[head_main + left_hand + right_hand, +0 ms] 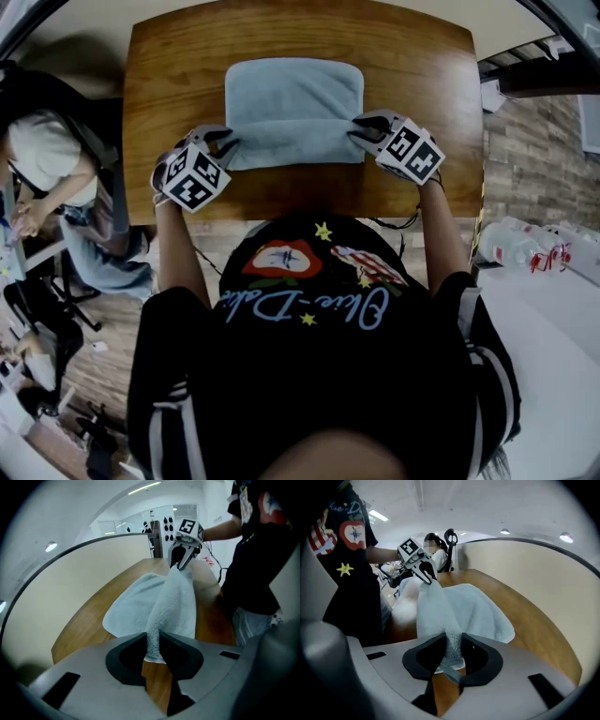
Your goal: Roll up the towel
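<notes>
A light blue towel (293,108) lies on the wooden table (412,66), its near edge lifted off the wood. My left gripper (223,142) is shut on the towel's near left corner (153,639), which is pinched between the dark pads. My right gripper (366,129) is shut on the near right corner (452,645), with a small tag hanging below the pads. In the left gripper view the right gripper (180,562) holds the far end of the raised edge. The left gripper (425,573) holds it likewise in the right gripper view.
A low beige wall (70,588) runs along the table's far side. A seated person (47,178) is at the left of the table. A white counter with bottles (525,246) stands at the right. Bare wood shows on both sides of the towel.
</notes>
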